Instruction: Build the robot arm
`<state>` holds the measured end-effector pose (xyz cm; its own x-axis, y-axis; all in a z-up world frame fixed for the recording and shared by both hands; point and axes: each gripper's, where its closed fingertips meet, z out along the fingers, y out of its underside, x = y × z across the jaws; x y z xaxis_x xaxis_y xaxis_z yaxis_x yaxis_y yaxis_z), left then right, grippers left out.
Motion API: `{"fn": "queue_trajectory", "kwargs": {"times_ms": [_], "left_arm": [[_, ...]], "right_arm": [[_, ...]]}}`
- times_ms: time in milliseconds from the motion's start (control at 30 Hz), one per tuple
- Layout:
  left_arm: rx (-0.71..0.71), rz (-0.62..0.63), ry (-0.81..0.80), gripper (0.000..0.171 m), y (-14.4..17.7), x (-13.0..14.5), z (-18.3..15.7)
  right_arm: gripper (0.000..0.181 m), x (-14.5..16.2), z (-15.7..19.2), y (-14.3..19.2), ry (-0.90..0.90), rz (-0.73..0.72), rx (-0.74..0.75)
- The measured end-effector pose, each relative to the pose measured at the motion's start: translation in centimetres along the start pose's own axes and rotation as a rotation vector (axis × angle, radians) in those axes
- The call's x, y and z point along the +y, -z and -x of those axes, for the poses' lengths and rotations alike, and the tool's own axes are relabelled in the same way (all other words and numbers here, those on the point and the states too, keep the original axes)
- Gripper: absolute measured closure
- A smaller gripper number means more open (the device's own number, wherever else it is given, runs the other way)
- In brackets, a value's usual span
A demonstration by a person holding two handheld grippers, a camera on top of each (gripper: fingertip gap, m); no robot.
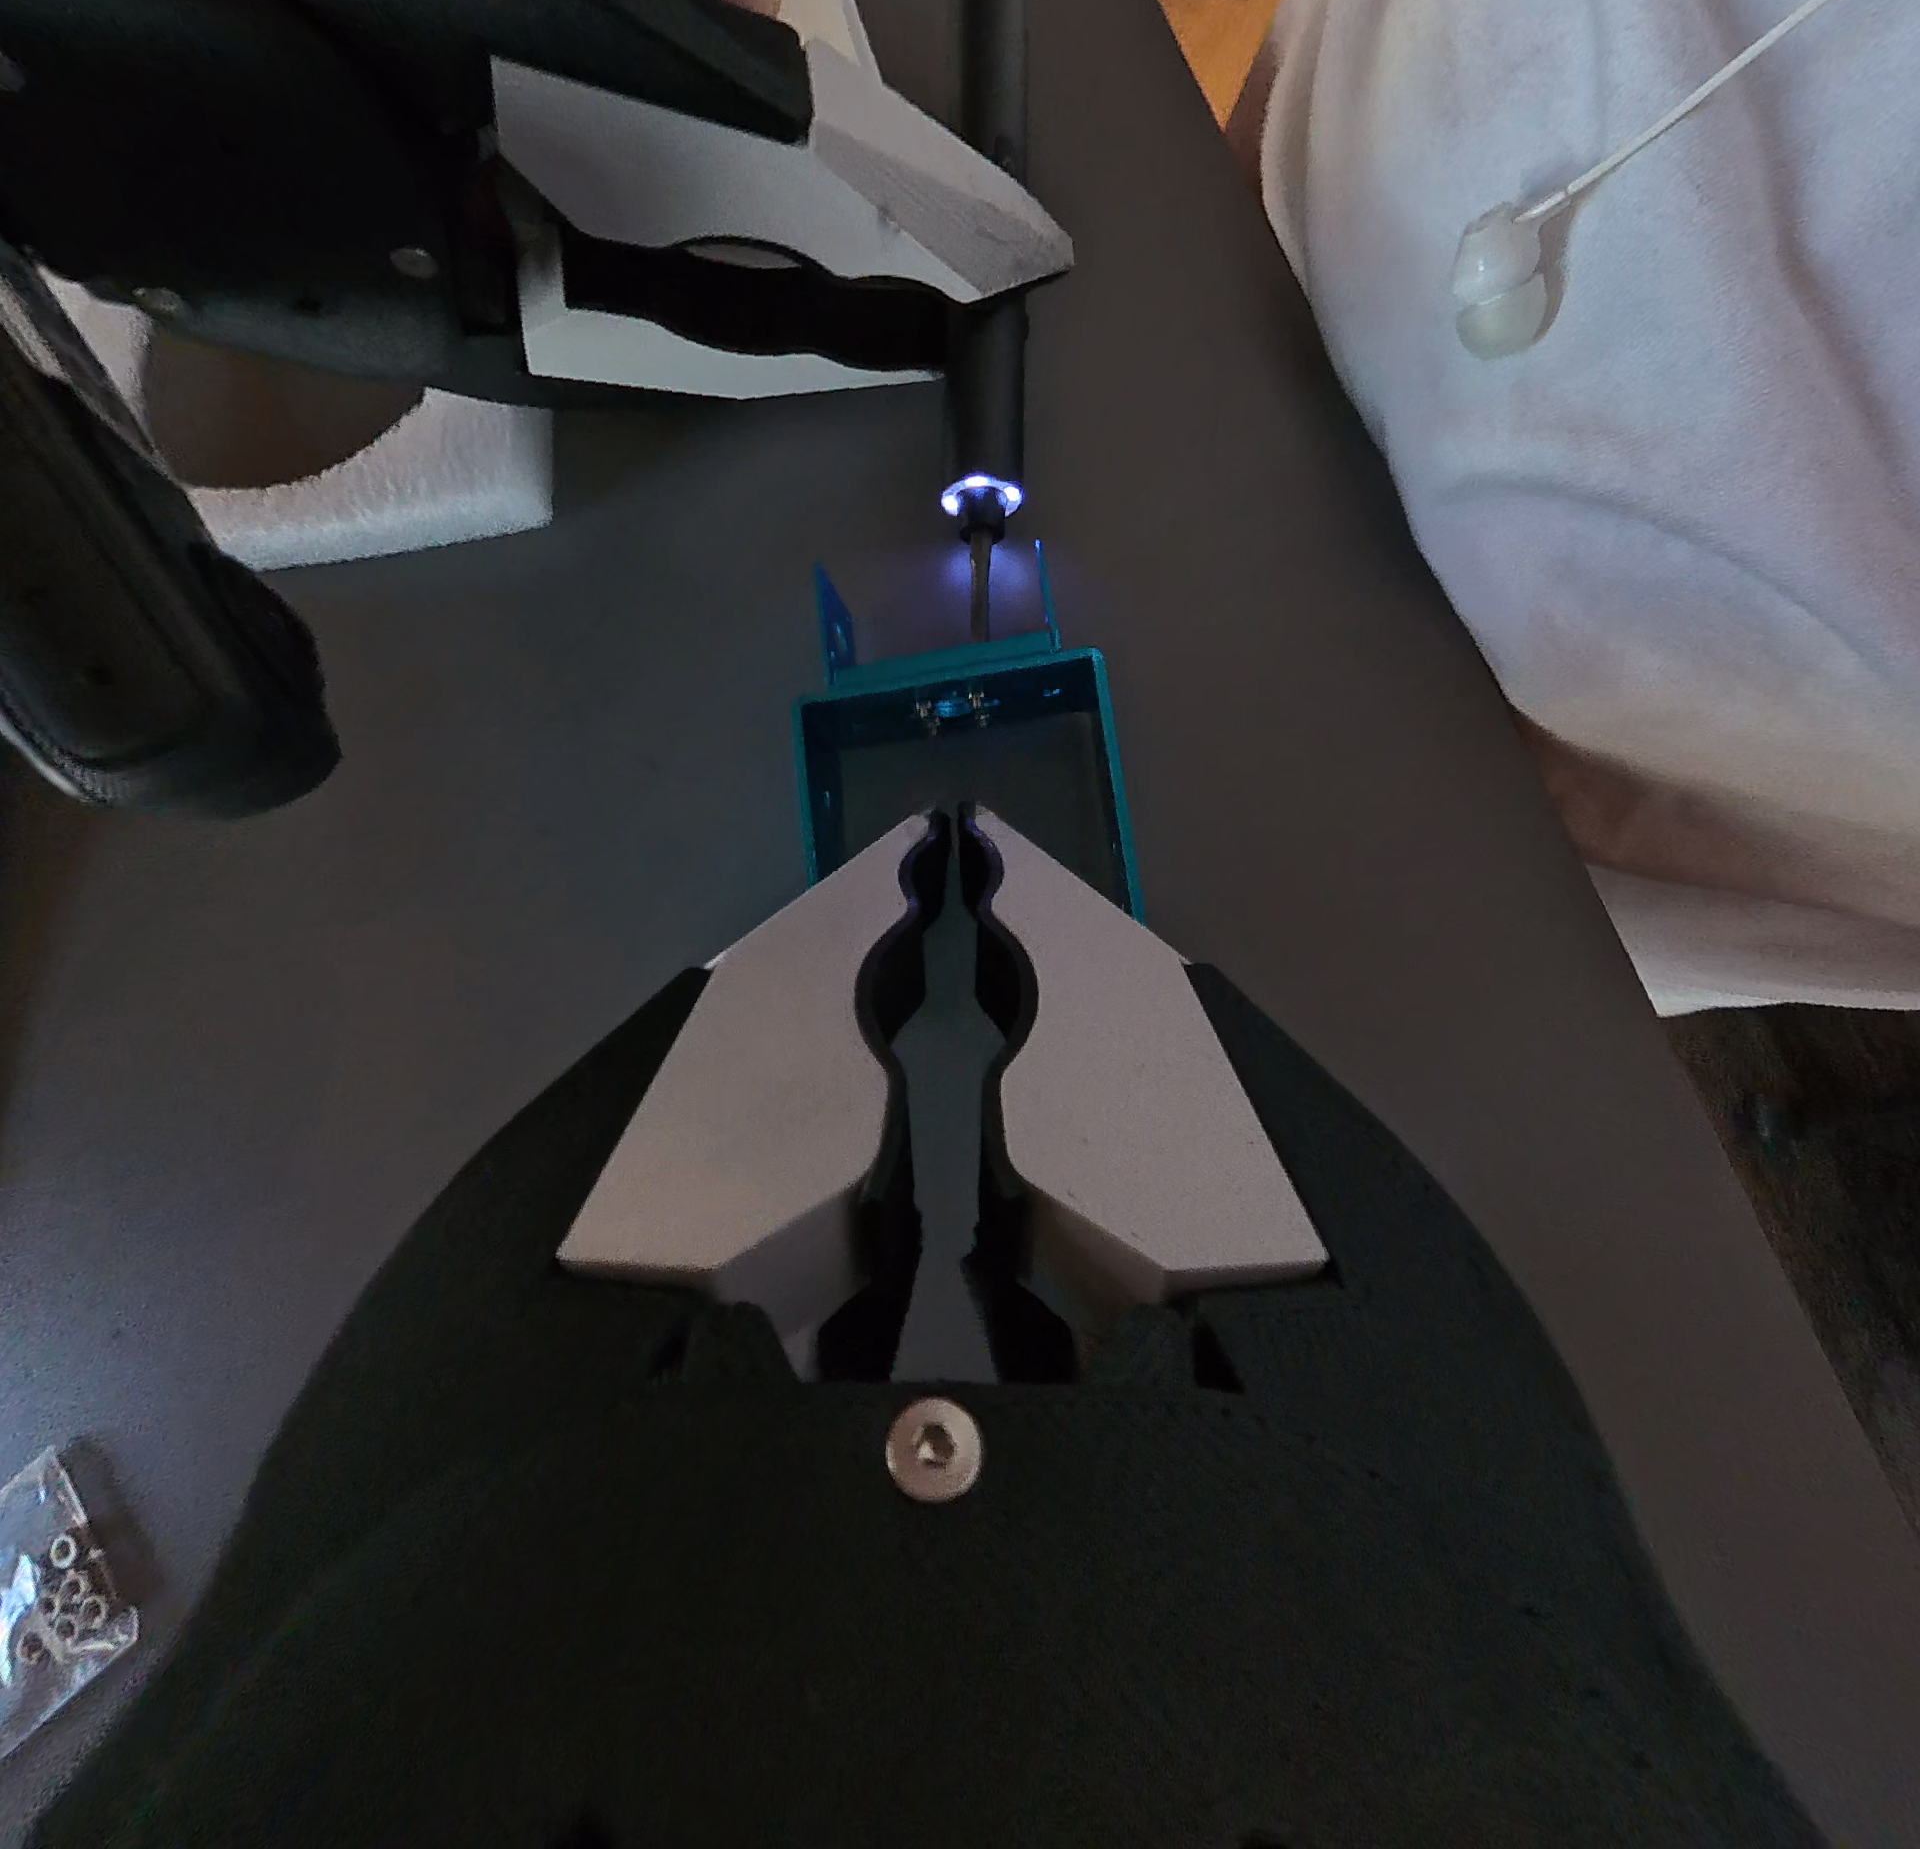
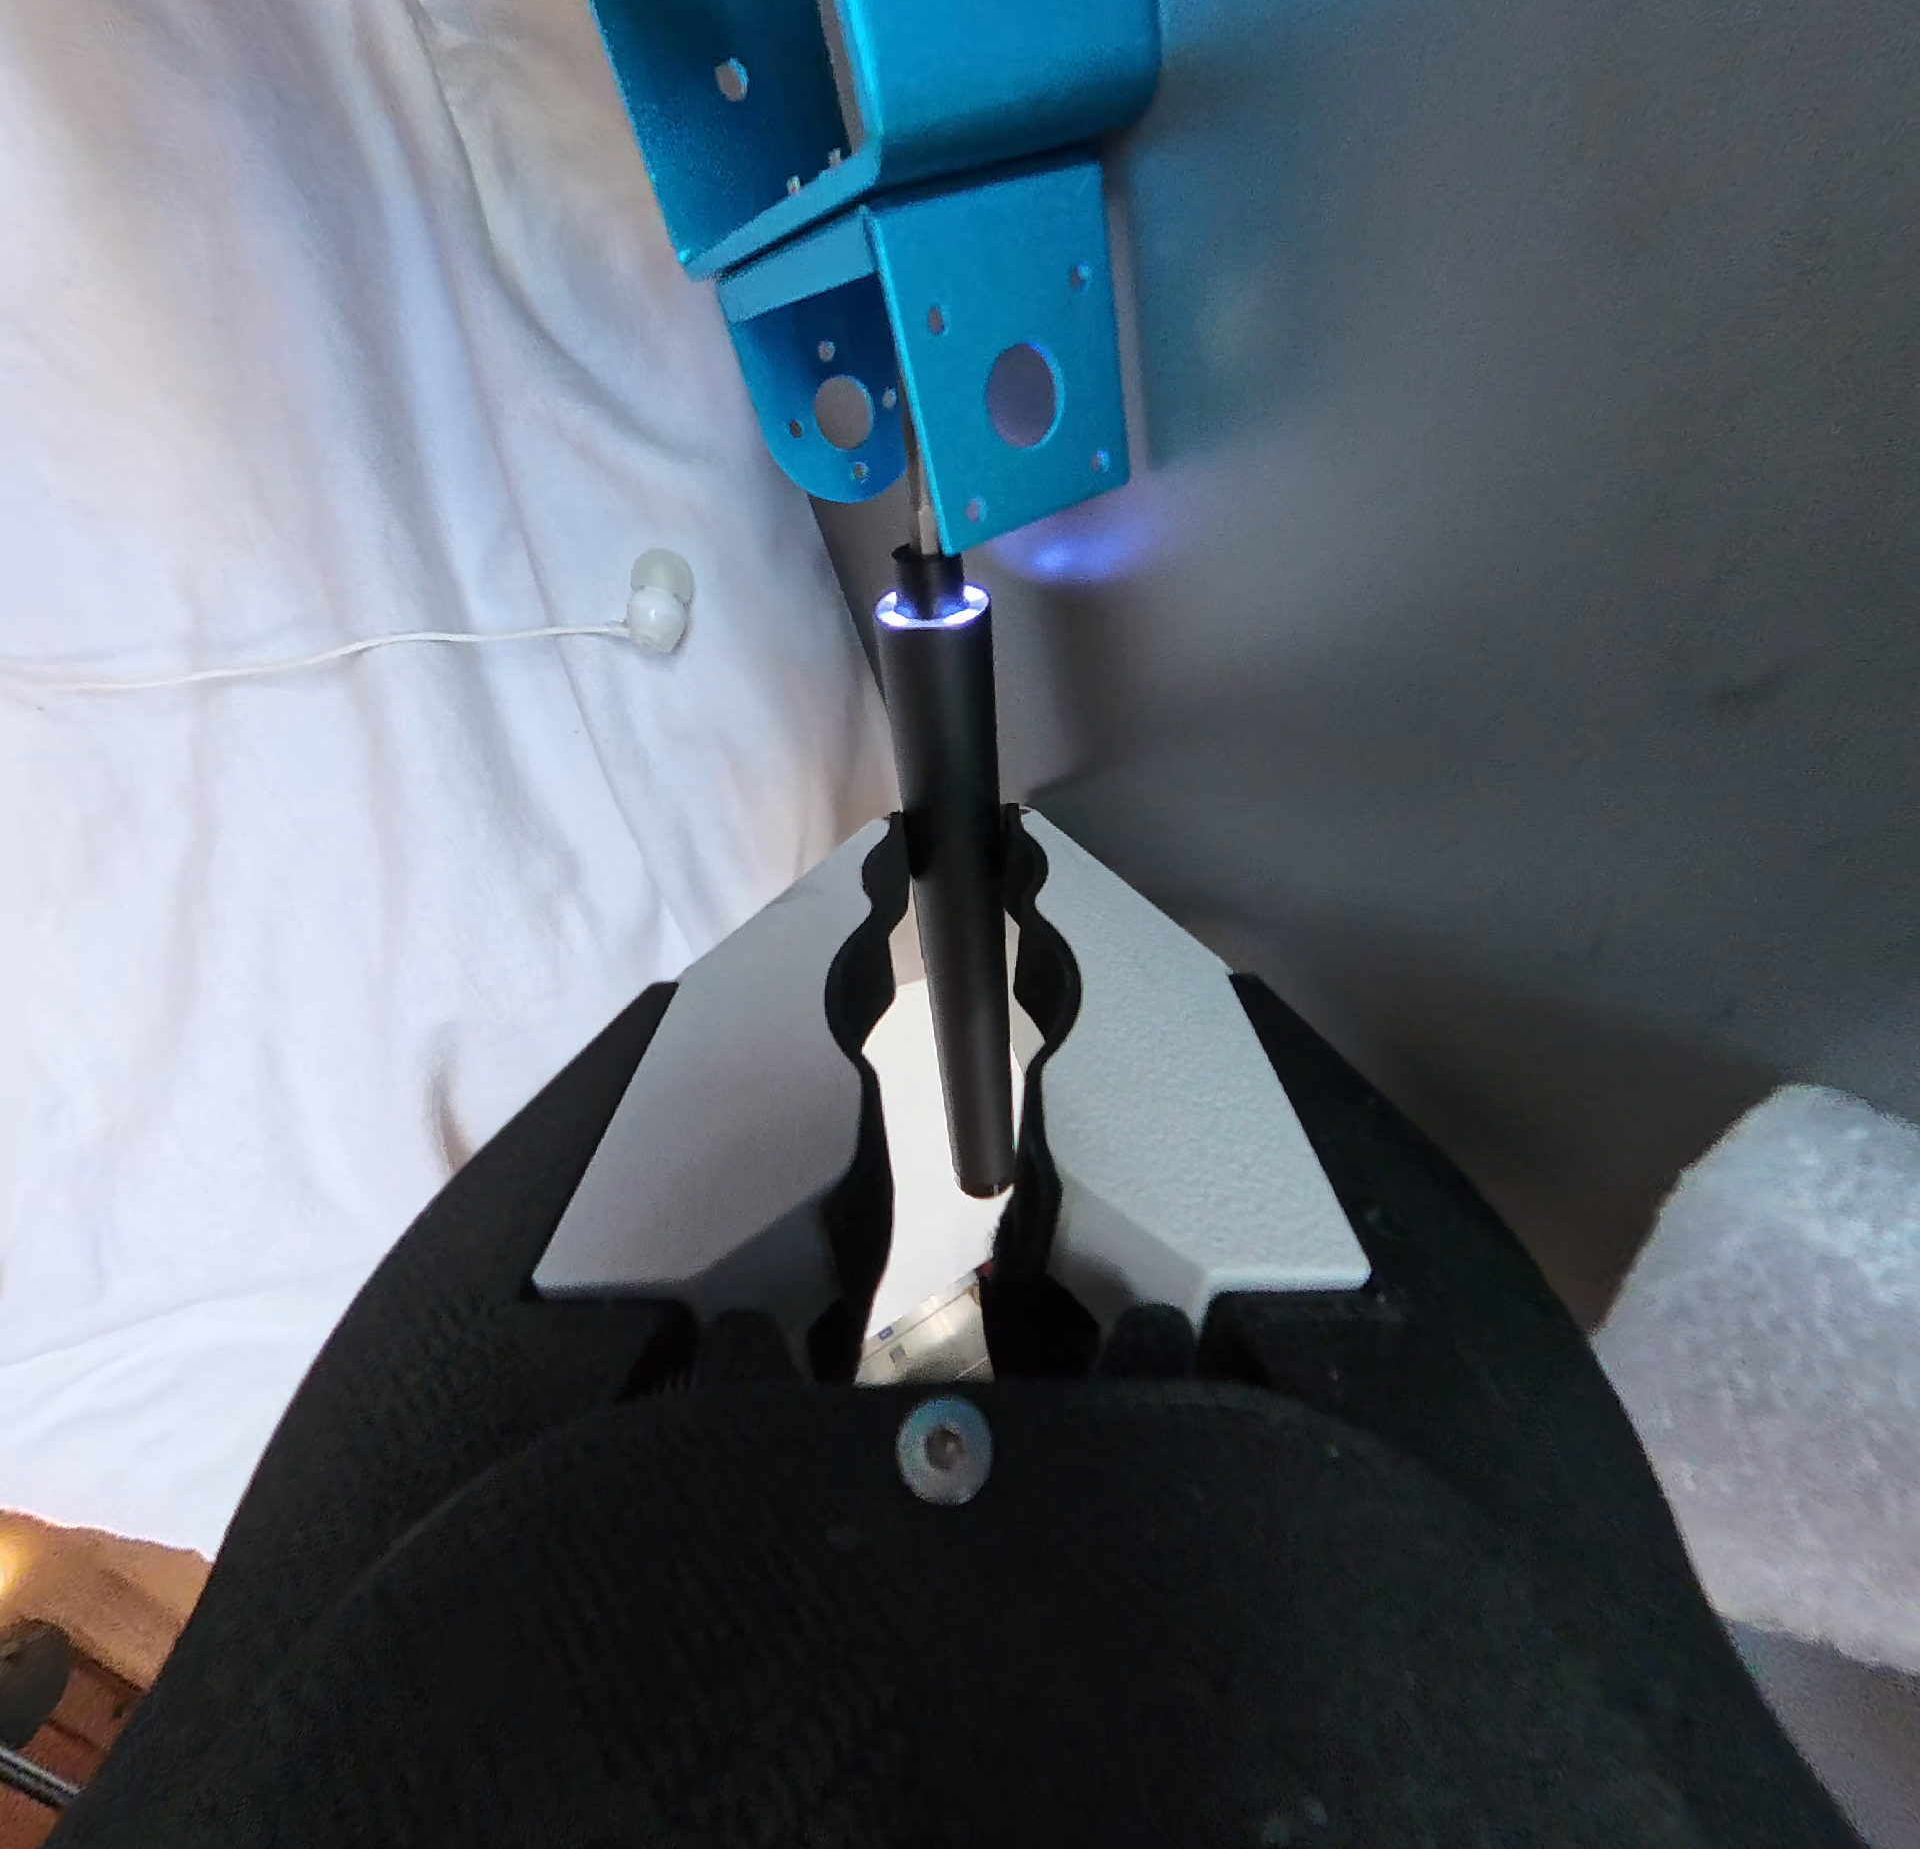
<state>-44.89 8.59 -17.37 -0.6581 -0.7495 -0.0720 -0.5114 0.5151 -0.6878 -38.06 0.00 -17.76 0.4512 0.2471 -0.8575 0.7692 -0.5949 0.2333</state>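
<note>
A blue metal bracket assembly [image 1: 1101, 760] lies on the dark grey table [image 1: 468, 916]. My left gripper [image 1: 954, 818] is shut on the near wall of its larger box-shaped part; that wall is hidden under my fingers. My right gripper [image 2: 951, 833] is shut on a slim black electric screwdriver [image 2: 945, 760] with a lit ring of light at its nose. In the right wrist view its bit passes behind the smaller blue bracket [image 2: 1008, 376] toward the joint with the larger one [image 2: 987, 43]. The left wrist view shows the right gripper [image 1: 966, 334] and screwdriver [image 1: 987, 417] beyond the bracket.
A person in a white shirt [image 1: 1610, 500] sits close along the table's edge, a white earbud [image 1: 1501, 277] hanging on the shirt. A white foam block [image 1: 395, 490] lies behind the right gripper and also shows in the right wrist view [image 2: 1766, 1332]. A clear bag of small hardware [image 1: 57, 1591] lies near left. Some 12 centimeters of space lies between my two pairs of fingers.
</note>
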Motion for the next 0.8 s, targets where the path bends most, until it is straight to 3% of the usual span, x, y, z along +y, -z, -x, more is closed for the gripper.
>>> {"fn": "queue_trajectory", "kwargs": {"times_ms": [333, 467, 633, 800], "left_arm": [[-0.022, -0.005, 0.050, 0.164, -0.1, 0.7, -0.1], [-0.032, -0.062, 0.117, 0.163, 1.0, 0.2, 0.3], [0.033, -0.139, 0.216, 0.133, 2.1, -2.2, -0.8], [-0.026, -0.100, 0.164, 0.123, 1.9, -3.1, -1.4]], "right_arm": [[0.165, 1.1, -0.4, 0.1, -0.016, 0.044, 0.044], [0.166, 1.4, -0.5, 0.1, -0.013, 0.037, 0.043], [0.166, 1.3, -0.5, 0.0, 0.010, 0.028, 0.048], [0.166, 1.1, -0.4, 0.0, 0.024, 0.019, 0.032]]}}
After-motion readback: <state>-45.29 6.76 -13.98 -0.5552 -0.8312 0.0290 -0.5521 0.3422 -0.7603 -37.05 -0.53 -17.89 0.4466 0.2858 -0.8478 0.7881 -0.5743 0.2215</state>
